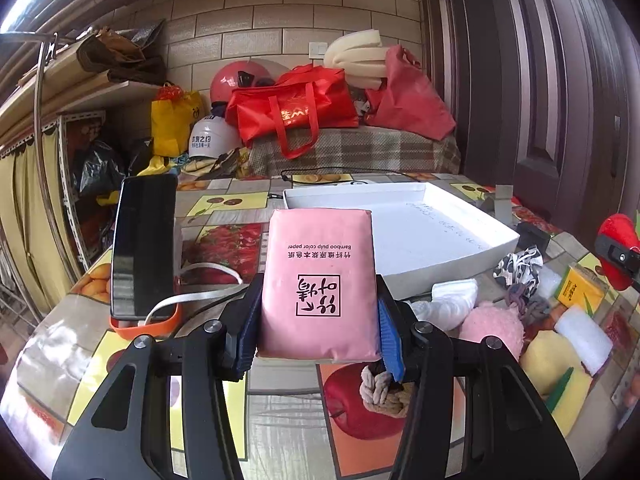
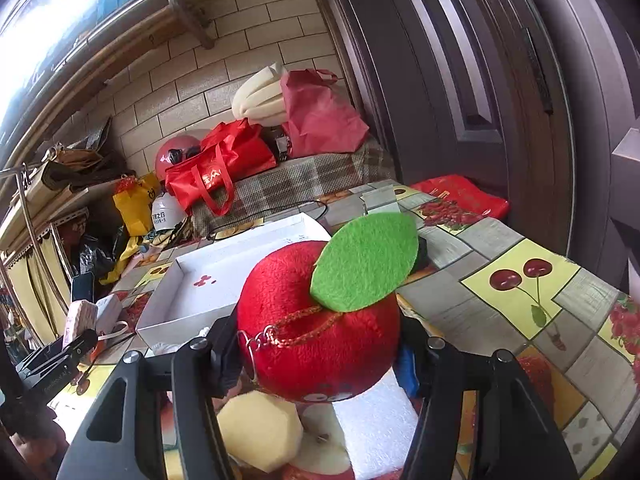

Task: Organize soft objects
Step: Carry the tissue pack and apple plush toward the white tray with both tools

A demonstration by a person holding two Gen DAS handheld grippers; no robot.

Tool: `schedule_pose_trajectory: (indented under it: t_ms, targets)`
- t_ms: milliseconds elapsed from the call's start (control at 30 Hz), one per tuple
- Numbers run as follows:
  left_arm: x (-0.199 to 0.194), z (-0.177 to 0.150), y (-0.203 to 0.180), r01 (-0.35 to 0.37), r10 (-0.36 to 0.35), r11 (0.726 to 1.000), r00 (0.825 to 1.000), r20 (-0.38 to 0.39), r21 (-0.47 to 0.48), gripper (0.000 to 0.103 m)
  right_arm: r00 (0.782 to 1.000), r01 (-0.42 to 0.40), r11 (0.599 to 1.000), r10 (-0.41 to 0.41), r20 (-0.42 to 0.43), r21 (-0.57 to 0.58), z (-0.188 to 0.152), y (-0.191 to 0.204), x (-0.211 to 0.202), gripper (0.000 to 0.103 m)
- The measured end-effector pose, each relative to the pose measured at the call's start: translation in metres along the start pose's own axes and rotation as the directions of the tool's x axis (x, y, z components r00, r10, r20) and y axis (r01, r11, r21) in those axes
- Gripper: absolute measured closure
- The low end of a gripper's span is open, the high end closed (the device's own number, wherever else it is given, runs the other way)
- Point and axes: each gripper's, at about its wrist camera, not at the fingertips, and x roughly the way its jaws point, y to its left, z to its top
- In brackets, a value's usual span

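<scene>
My left gripper (image 1: 318, 330) is shut on a pink tissue pack (image 1: 318, 280) and holds it above the table, in front of the white tray (image 1: 400, 216). My right gripper (image 2: 320, 352) is shut on a red plush apple (image 2: 312, 320) with a green felt leaf (image 2: 366, 262), held above the table beside the white tray (image 2: 180, 296). The apple also shows at the right edge of the left wrist view (image 1: 618, 248). The pink pack also shows at the far left of the right wrist view (image 2: 80, 318).
Soft items lie right of the left gripper: pink fluffy ball (image 1: 494, 326), white cloth (image 1: 452, 300), patterned rag (image 1: 520, 266), yellow sponge (image 1: 554, 364), white foam (image 1: 584, 334), braided rope (image 1: 382, 394). A phone (image 1: 144, 244) stands at left. White foam (image 2: 376, 420) and a yellow sponge (image 2: 260, 430) lie under the apple.
</scene>
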Motion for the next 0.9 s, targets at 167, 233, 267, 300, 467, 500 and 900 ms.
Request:
schedule_pose_trajectory:
  t_ms: [167,233,267,300,467,500,900]
  targets:
    - [0.017,0.009,-0.004,-0.002,0.001,1.000,0.999,0.036,0.019,0.053,1.000,0.017,0.998,-0.018,-0.010,-0.052,-0.001,0.009,0.024,0.042]
    - [0.025,0.014,0.004,-0.017,0.017,1.000,0.999,0.041,-0.006,0.053,0.999,0.042,0.997,-0.042,0.005,-0.066,0.002,0.007,0.031,0.042]
    - [0.031,0.016,0.010,-0.024,0.025,0.999,0.999,0.039,-0.023,0.053,0.998,0.055,0.996,-0.054,0.013,-0.071,0.004,0.005,0.034,0.042]
    - [0.036,0.018,0.016,-0.031,0.033,0.999,0.999,0.032,-0.042,0.053,0.998,0.069,0.995,-0.067,0.021,-0.074,0.007,0.003,0.039,0.042]
    - [0.058,0.026,0.042,-0.085,0.089,0.990,0.996,0.023,-0.114,0.053,0.991,0.135,0.989,-0.134,0.018,-0.064,0.017,-0.007,0.066,0.042]
    - [0.061,0.027,0.046,-0.094,0.097,0.988,0.995,0.024,-0.121,0.053,0.988,0.152,0.986,-0.151,0.021,-0.065,0.019,-0.007,0.071,0.042]
    - [0.106,0.045,0.024,0.006,-0.005,0.996,1.000,0.011,-0.083,0.053,0.993,0.114,0.983,-0.114,0.010,-0.143,0.033,0.017,0.124,0.042]
